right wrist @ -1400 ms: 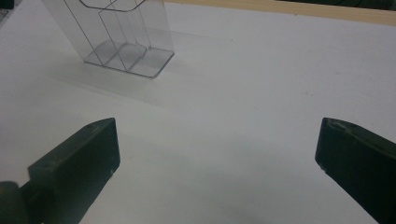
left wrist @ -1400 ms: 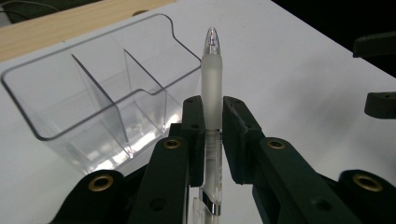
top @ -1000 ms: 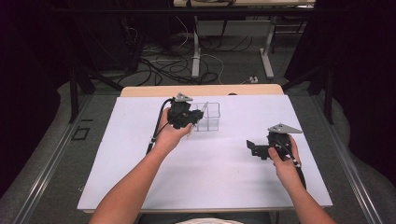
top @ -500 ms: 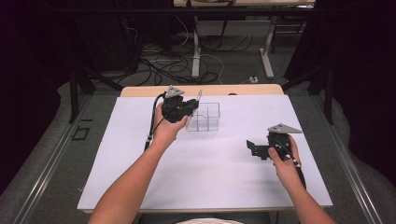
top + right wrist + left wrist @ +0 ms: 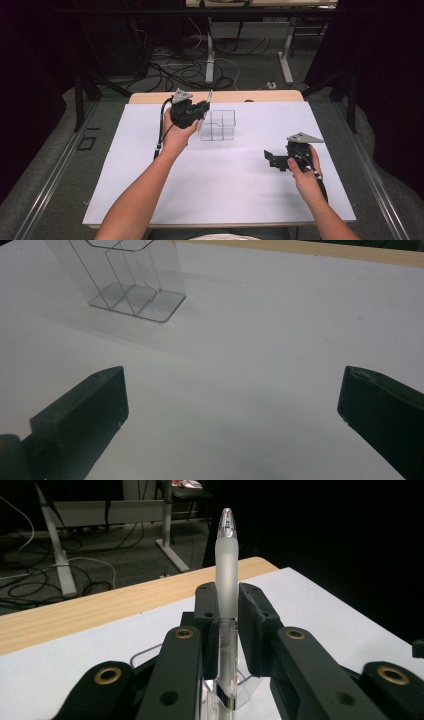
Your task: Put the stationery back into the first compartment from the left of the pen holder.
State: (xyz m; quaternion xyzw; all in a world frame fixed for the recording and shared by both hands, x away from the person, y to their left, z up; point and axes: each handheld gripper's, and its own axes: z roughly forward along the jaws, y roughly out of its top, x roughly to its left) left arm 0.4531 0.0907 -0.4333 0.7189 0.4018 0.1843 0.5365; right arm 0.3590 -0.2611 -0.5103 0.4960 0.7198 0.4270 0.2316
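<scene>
- My left gripper (image 5: 227, 625) pinches a pen (image 5: 226, 570) upright, just beside the clear holder (image 5: 218, 125).
- My right gripper (image 5: 232, 405) is spread wide.
- I think the pen is light, stiff and slippery, so I grip its middle.

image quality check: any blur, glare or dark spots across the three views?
High view: white table cover evenly lit, surroundings dark. Left gripper view: pen sharp, near claw arms soft, right background black. Right gripper view: clear organizer faint against the white, its own claw casts a soft shadow.

No text, label, brand, number or sign can be read anywhere in these views, near or far, left or right.
</scene>
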